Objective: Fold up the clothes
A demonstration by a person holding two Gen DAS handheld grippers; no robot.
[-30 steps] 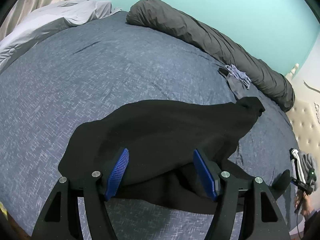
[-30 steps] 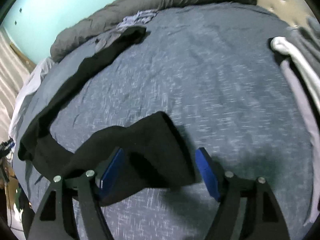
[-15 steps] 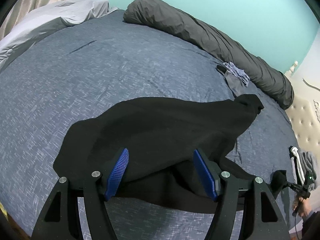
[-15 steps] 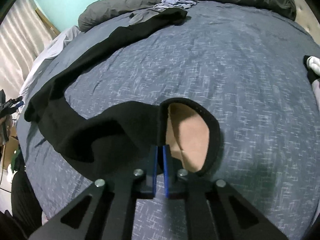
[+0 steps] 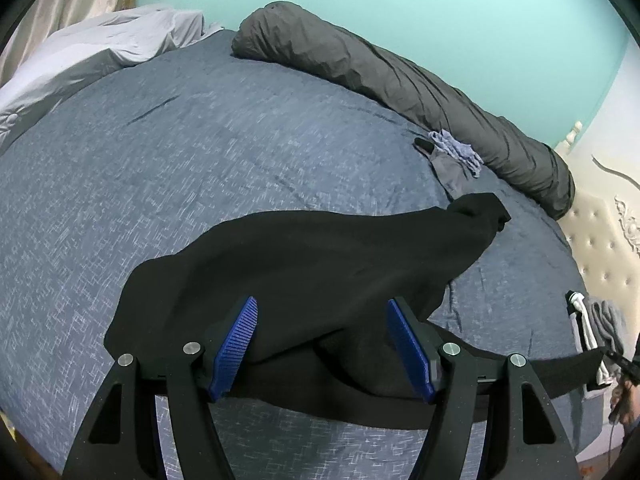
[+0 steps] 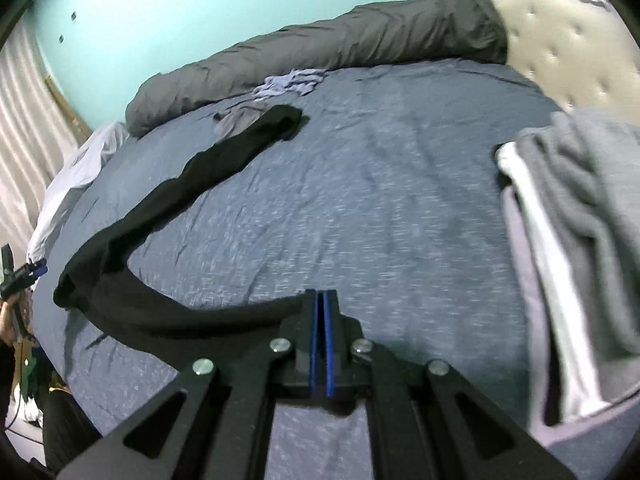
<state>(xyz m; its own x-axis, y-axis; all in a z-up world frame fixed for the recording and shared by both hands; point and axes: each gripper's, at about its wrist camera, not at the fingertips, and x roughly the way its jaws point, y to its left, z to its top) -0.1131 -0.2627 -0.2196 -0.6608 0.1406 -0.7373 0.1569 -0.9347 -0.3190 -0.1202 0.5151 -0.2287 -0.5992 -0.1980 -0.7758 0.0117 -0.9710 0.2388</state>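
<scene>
Your left gripper (image 5: 322, 342) is spread wide, blue pads (image 5: 236, 344) apart, nothing pinched. It hovers low over the bunched middle of the black garment (image 5: 320, 264); cloth sits between the fingers, but whether the pads touch it isn't clear. The garment lies on the blue bed (image 5: 168, 168): one leg or sleeve runs toward the far right, ending near a grey-blue crumpled cloth (image 5: 456, 152) beside the rolled dark grey duvet (image 5: 400, 76). Light grey bedding (image 5: 100, 52) sits at far left.

Your right gripper (image 6: 322, 308) is clamped, pads together, pinching the end of the black garment's other strip. That strip is pulled taut from the bunch at left across to the gripper, above the bed. Stacked grey and white clothes (image 6: 572, 240) sit just right of it, near the tufted headboard (image 6: 560, 48).
</scene>
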